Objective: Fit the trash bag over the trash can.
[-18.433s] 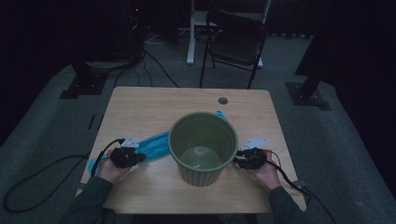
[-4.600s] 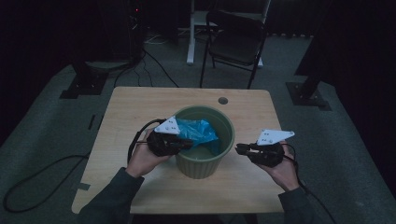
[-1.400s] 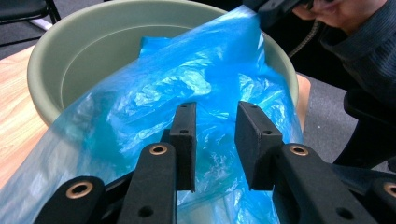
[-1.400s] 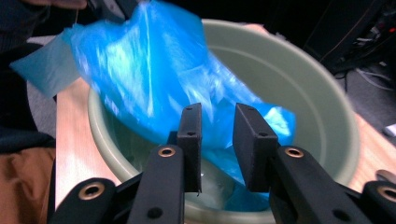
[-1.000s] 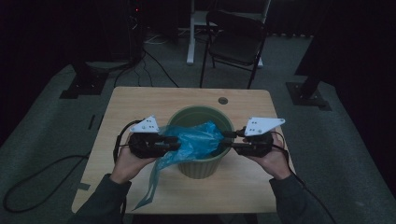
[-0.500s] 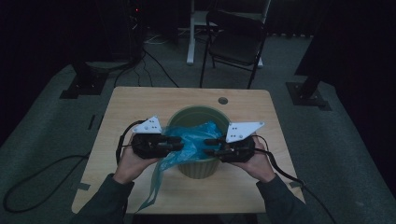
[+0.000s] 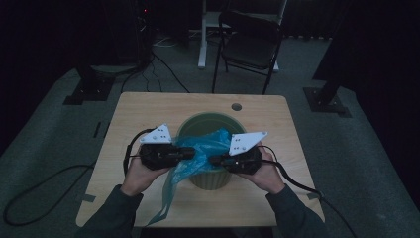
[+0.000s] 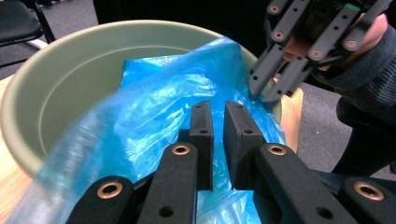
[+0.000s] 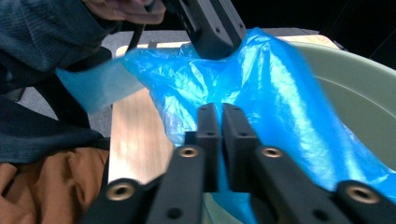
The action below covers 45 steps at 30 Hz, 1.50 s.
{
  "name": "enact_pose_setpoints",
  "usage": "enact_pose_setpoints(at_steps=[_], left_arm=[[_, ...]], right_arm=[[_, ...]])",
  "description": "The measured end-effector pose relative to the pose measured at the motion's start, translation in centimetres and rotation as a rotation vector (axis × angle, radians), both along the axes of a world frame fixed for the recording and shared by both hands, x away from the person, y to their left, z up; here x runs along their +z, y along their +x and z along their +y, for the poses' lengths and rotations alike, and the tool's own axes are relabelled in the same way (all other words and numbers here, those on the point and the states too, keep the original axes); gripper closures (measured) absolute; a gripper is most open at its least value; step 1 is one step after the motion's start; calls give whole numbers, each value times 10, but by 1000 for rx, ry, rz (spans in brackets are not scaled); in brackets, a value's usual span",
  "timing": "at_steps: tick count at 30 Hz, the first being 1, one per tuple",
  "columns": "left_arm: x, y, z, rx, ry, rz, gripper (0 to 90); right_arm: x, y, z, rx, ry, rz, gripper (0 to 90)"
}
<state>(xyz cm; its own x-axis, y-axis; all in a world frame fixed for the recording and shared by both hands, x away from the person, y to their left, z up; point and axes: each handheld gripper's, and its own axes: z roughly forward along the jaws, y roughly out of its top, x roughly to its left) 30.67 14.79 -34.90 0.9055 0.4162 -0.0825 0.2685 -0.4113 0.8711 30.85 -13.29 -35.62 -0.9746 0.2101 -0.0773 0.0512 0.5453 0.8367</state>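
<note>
Left tongs (image 7: 192,154) and right tongs (image 7: 212,159), both just closed, pinching blue bag (image 7: 200,148) over green bin (image 7: 208,178)

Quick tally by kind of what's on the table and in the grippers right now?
Green bin: 1
Blue plastic bag: 1, pinched by both grippers
Grippers: 2, left gripper and right gripper
Total: 4

bag (image 7: 200,148) bunched over bin (image 7: 190,126) front rim, back of bin mouth open
</note>
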Motion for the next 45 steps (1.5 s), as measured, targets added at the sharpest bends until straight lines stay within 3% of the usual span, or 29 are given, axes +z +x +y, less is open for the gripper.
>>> enact_pose_setpoints(at_steps=[6, 11, 14, 18, 19, 21, 26, 45], left_arm=[[2, -6, 11, -6, -24, 12, 795], [0, -12, 4, -66, 0, 3, 687], [-2, -13, -2, -76, 22, -4, 661], [-5, -13, -7, -68, 60, -19, 760], [-5, -13, -7, -67, 67, -26, 845], [-6, -13, -7, -61, 72, -34, 892], [-5, -12, -3, -31, 86, -49, 900], [-10, 1, 24, 67, 55, -18, 899]], right_arm=[[1, -2, -3, -10, -4, -14, 899], [1, -1, -3, -18, 0, -15, 898], [2, -1, -3, -20, 2, -19, 898], [3, -2, -5, -21, 6, -25, 897], [4, -2, -6, -20, 6, -34, 898], [5, -3, -8, -23, 6, -41, 899], [6, -6, -15, -28, 3, -48, 900], [2, -2, -46, -114, 11, -36, 900]])
